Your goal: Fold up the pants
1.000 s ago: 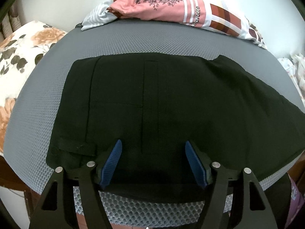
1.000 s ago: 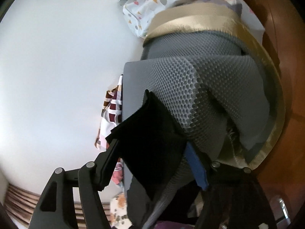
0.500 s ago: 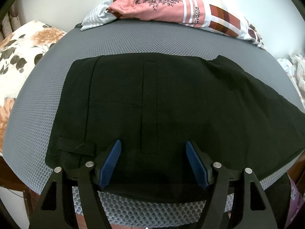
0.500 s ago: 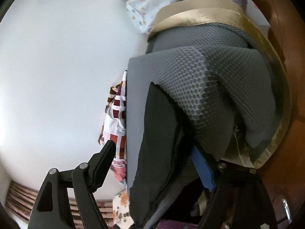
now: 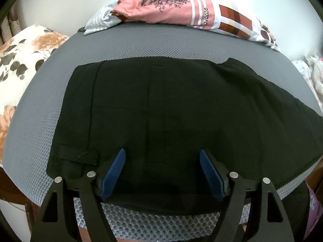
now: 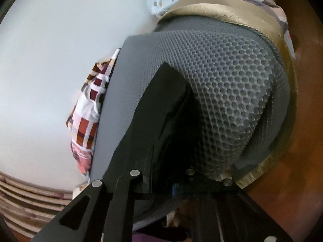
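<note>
Black pants (image 5: 161, 109) lie flat across a grey mesh mattress (image 5: 141, 44), waistband at the left, legs running off to the right. My left gripper (image 5: 162, 171) is open, its blue pads (image 5: 113, 173) standing over the near edge of the pants. In the right wrist view, rolled sideways, the pants' leg end (image 6: 159, 125) lies on the mattress (image 6: 232, 92) close to the lens. My right gripper (image 6: 161, 183) is low over that leg end; its fingertips are buried in dark cloth, so its state is unclear.
A pink and white patterned cloth (image 5: 185, 10) is heaped at the mattress's far edge, also in the right view (image 6: 88, 125). A floral pillow (image 5: 18, 64) lies at the left. White wall behind. Gold-trimmed bedding (image 6: 222, 12) and a brown wooden frame (image 6: 306, 100) border the leg end.
The right gripper has dropped down onto the leg end, which was lifted and hanging and now lies flat on the mattress. The left gripper has barely moved.
</note>
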Motion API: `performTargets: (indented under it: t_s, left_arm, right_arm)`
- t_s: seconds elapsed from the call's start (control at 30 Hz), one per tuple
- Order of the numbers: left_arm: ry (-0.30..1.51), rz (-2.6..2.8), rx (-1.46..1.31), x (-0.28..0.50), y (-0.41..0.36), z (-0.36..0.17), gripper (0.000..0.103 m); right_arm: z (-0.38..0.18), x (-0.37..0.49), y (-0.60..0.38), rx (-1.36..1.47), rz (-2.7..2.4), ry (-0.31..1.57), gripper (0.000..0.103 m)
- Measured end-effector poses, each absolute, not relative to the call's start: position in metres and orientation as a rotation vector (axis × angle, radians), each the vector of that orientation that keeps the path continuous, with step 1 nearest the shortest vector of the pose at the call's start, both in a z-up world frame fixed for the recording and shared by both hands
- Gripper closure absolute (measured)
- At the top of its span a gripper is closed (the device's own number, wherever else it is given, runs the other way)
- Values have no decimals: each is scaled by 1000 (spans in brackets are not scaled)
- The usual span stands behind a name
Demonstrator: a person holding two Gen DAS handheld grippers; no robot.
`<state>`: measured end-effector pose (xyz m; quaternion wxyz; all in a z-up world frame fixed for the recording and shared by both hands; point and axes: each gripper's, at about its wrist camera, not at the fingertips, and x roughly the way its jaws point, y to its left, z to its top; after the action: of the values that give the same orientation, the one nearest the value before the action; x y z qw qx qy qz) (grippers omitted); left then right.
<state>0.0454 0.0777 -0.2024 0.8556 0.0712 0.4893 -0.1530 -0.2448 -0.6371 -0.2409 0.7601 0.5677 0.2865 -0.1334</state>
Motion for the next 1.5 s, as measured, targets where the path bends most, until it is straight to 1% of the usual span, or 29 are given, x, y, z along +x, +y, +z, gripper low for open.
performTargets:
  t_s: [0.13,0.17,0.23,0.3,0.37,0.4,0.43,0.53,0.7,0.83,0.9,0.97,1.03,1.07,1.1,1.13,1.17,1.2,1.23,1.33,1.37,1.43,1.47,1.5]
  left_arm:
    - [1027,-328,149,45,78,-203,24]
    - [1028,-329,148,45,78,-202,24]
    - [1029,-330,146,45,78,-202,24]
    - [1026,-333,147,44,79,-202,24]
    - [1025,-336,153,44,78,-202,24]
    - [1027,-337,155,44,78,-202,24]
    - [1029,-338,152,45,78,-202,24]
    - [1029,-340,149,45,77,-203,22]
    - [990,-328,155,44,75,-206,14]
    - [965,-311,162,48,71,-207,10]
    - [961,-307,160,49,69,-207,10]
    - [954,-303,163,48,68,-207,10]
    - [951,-306,165,47,68,-207,10]
    - [954,-308,164,47,69,-207,10]
    - [957,-309,163,47,70,-207,10]
    - [960,-308,162,46,70,-206,10]
    - [964,-309,162,46,70,-206,10]
    - [969,-310,163,46,70,-205,10]
    - [977,-311,162,47,70,-204,10]
    - [980,-316,123,46,73,-197,10]
    - [973,-317,108,46,74,-194,10]
    - [958,-319,90,44,75,-188,10]
    - [950,-320,90,43,75,-185,10]
    - [932,-318,97,41,73,-181,10]
  right_arm:
    - [-237,-245,-636,1229,-274,612,89]
    - [-236,-246,-636,1233,-270,603,87]
    - [-238,-247,-635,1249,-280,595,86]
    - [-241,-246,-635,1263,-293,599,82]
    - [-242,-244,-635,1283,-292,585,82]
    - [-241,-242,-634,1265,-304,590,85]
    - [-239,-239,-633,1238,-326,614,91]
    - [-237,-236,-635,1219,-349,643,94]
    - [-229,-211,-638,1158,-385,669,93]
    - [-224,-183,-644,1156,-376,624,93]
    - [-218,-170,-646,1145,-364,590,93]
    - [-216,-161,-647,1098,-381,599,93]
    - [-227,-160,-647,1089,-395,639,94]
    - [-232,-164,-646,1097,-373,624,94]
    - [-234,-171,-646,1114,-363,614,93]
    - [-235,-178,-645,1137,-360,603,87]
    - [-235,-187,-643,1166,-368,590,84]
    - [-233,-200,-639,1183,-392,582,75]
    - [-227,-214,-635,1181,-425,571,69]
    - [-203,-248,-606,1180,-393,517,69]
    - [-189,-249,-589,1141,-358,533,69]
    - [-174,-244,-553,1143,-192,526,69]
    - [-175,-234,-534,1200,-39,527,69]
    - [-179,-218,-511,1255,88,566,69]
